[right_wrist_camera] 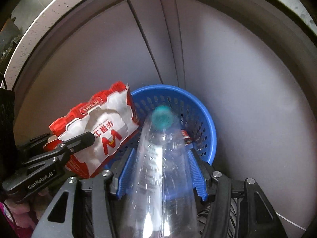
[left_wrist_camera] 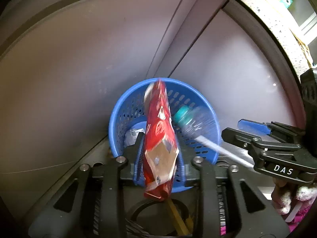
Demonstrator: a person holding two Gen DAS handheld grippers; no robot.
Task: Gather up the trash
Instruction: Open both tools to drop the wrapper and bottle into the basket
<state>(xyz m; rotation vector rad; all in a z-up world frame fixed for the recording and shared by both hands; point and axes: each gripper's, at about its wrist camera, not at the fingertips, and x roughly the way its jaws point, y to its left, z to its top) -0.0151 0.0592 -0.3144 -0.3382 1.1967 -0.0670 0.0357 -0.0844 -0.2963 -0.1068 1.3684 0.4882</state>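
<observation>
While the left wrist view looks down along its own fingers, the left hand-held gripper [left_wrist_camera: 158, 156] is closed on a red snack bag [left_wrist_camera: 159, 138], held edge-on at lower centre of the frame. The bag's long axis runs straight up the picture and its far end reaches over the blue basket [left_wrist_camera: 118, 119]. At right, the right hand-held gripper [left_wrist_camera: 251, 136] shows with its jaws spread, and a blurred plastic bottle [left_wrist_camera: 190, 123] slants from it into the basket, teal cap leading.

Seen from the right wrist view, the bottle [right_wrist_camera: 158, 168] fills the lower centre between widely parted blue pads [right_wrist_camera: 126, 172]; whether these pads touch it I cannot tell, and its blur suggests it is falling. Its long axis points up-frame, cap over the basket [right_wrist_camera: 208, 123] mouth. At left the bag [right_wrist_camera: 99, 127] overlaps the basket's left rim, pinched by the left hand-held gripper [right_wrist_camera: 87, 138]. Both items lie directly ahead of their grippers, so release seems the remaining step.
</observation>
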